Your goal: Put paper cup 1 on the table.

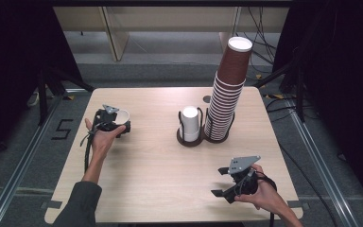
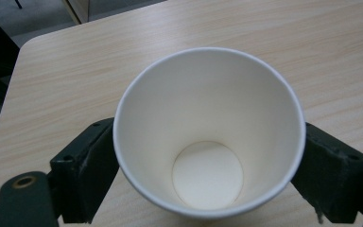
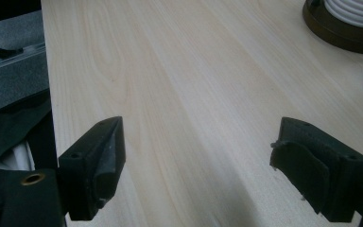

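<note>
Risk: the white paper cup (image 2: 208, 137) standing on the pale wooden table (image 1: 151, 165) at its left side could tip if the left gripper (image 1: 115, 124) drags away. Its fingers flank the cup; contact unclear. Left gripper view shows the cup empty; high view adds the brown cup stack (image 1: 227, 94). Right gripper (image 1: 224, 182) fingers wide apart, empty.
</note>
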### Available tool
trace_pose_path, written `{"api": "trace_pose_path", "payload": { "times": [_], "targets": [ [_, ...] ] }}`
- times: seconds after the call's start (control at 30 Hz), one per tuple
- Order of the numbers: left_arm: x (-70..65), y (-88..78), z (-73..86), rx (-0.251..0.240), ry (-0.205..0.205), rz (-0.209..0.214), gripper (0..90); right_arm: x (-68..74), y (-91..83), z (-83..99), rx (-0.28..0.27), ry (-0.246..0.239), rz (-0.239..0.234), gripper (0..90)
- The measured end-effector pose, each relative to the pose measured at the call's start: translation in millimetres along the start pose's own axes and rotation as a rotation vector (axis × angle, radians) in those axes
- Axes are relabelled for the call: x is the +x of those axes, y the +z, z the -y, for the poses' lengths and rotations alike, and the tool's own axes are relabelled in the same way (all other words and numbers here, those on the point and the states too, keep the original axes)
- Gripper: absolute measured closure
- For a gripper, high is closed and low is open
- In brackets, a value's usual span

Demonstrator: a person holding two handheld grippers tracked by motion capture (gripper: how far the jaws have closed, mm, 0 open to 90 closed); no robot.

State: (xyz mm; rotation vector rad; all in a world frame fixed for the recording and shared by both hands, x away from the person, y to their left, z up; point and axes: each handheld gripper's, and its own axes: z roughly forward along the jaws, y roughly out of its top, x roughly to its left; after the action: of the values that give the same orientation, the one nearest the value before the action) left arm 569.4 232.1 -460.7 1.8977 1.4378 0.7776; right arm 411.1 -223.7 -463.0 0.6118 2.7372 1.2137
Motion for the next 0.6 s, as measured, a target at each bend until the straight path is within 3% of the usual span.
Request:
{"api": "trace_pose_path", "payload": {
  "times": [0.17, 0.27, 0.37, 0.53, 0.6],
  "targets": [
    [1.1, -2.9, 4.7, -0.005, -0.004, 0.017, 14.7, 0.5, 0.6, -0.2, 0.005, -0.006, -0.003, 17.8],
    [0.2, -8.0, 9.4, -0.01, -0.031, 0.039, 14.6, 0.3, 1.0, -0.3, 0.007, -0.01, -0.004, 17.8],
    [-1.8, -11.6, 14.9, -0.019, -0.048, 0.031, 14.7, 0.8, 0.8, -0.4, 0.006, -0.004, -0.01, 17.8],
    [-3.0, -23.9, 23.7, -0.022, -0.045, 0.037, 14.7, 0.1, -0.2, -0.5, 0.002, 0.003, -0.006, 17.8],
    [-5.2, -32.1, 26.6, -0.024, -0.034, 0.02, 14.7, -0.4, -0.6, -0.5, -0.005, -0.002, 0.003, 17.8]
  ]
}}
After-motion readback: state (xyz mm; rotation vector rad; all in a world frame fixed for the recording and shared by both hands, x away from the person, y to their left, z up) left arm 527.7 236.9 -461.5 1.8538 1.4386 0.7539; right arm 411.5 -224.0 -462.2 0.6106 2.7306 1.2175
